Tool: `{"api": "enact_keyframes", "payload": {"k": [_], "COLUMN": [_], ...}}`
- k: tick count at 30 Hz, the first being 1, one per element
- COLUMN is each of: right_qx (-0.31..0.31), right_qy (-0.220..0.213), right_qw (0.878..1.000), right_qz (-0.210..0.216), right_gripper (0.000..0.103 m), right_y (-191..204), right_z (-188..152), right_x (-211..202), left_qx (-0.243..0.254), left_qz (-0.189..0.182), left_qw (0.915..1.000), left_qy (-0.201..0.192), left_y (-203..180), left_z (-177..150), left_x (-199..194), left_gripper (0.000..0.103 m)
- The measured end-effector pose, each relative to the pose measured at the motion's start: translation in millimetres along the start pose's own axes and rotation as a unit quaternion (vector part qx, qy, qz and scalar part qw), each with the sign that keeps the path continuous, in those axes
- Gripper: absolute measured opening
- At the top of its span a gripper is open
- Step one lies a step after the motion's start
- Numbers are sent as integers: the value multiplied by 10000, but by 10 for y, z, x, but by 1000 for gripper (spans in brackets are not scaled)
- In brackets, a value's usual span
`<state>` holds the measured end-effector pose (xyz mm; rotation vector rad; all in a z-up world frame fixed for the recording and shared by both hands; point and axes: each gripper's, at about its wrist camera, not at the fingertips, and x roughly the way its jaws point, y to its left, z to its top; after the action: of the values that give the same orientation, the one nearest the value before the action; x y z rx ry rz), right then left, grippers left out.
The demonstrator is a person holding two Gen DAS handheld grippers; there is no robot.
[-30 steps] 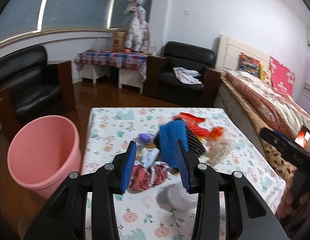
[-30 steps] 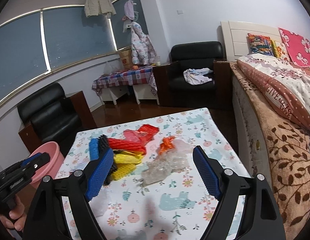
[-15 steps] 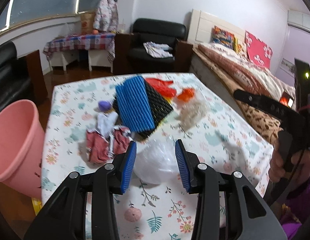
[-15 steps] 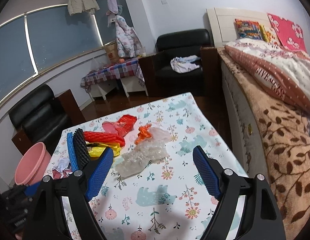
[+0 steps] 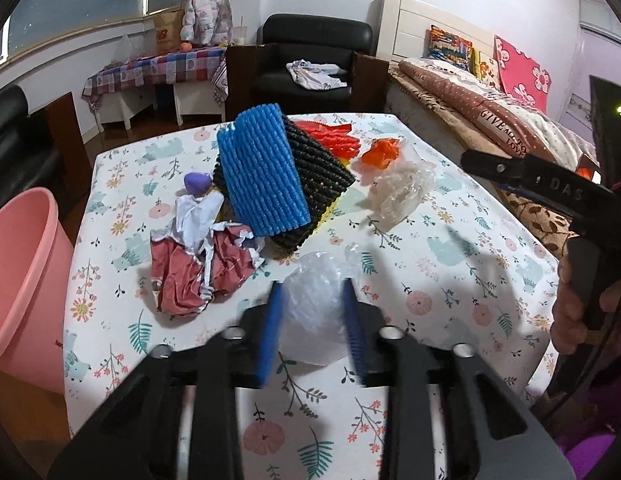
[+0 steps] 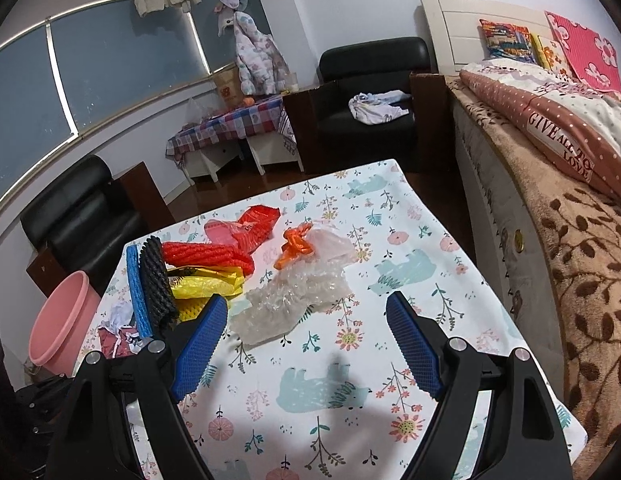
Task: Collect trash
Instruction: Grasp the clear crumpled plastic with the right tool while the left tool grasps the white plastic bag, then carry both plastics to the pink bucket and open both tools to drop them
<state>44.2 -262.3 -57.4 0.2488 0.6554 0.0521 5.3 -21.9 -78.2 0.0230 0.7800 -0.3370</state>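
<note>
Fingers (image 5: pixel 270 332) of the left gripper (image 5: pixel 312 328) are seen flanking a crumpled clear plastic bag (image 5: pixel 316 300) on the bench (image 5: pixel 450 272); contact cannot be told. Right gripper (image 6: pixel 306 344) fingers are spread apart. Nothing can be seen inside the pink bucket (image 5: pixel 18 280).

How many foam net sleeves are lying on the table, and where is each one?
4 can be seen: the blue sleeve on top, the black sleeve beside it, the red sleeve behind, and the yellow sleeve under the black one. More may be hidden beneath.
</note>
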Motion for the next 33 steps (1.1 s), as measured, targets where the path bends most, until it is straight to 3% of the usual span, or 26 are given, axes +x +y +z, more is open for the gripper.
{"api": "enact_keyframes", "payload": {"k": [2, 4, 7, 15, 21, 25, 27, 33], "right_qx": [7, 17, 59, 204, 572, 591, 612, 589], "right_qy": [49, 107, 241, 759, 1209, 1273, 1279, 1190], "right_qw": [10000, 9999, 9996, 9968, 9908, 9898, 9896, 9910], "right_qz": [8, 32, 111, 176, 204, 258, 260, 170], "right_gripper": [81, 81, 81, 67, 47, 33, 20, 14], "right_y": [5, 21, 61, 196, 132, 117, 115, 81], "right_z": [-5, -1, 16, 22, -36, -51, -60, -78], "right_x": [24, 71, 162, 537, 820, 843, 802, 610], "left_qx": [-59, -165, -281, -434, -489, -541, -529, -567], "left_qz": [-102, -195, -238, -318, -356, -376, -384, -436], "left_qw": [9999, 9996, 9990, 9979, 9974, 9970, 9970, 9958], "left_qy": [-58, -123, -256, -370, -387, -398, -419, -569], "left_y": [29, 50, 105, 160, 212, 241, 239, 251], "left_z": [19, 37, 67, 100, 107, 119, 120, 136], "left_x": [-24, -57, -103, -159, -160, -167, -173, -256], "left_gripper": [15, 12, 11, 11, 11, 11, 11, 11]}}
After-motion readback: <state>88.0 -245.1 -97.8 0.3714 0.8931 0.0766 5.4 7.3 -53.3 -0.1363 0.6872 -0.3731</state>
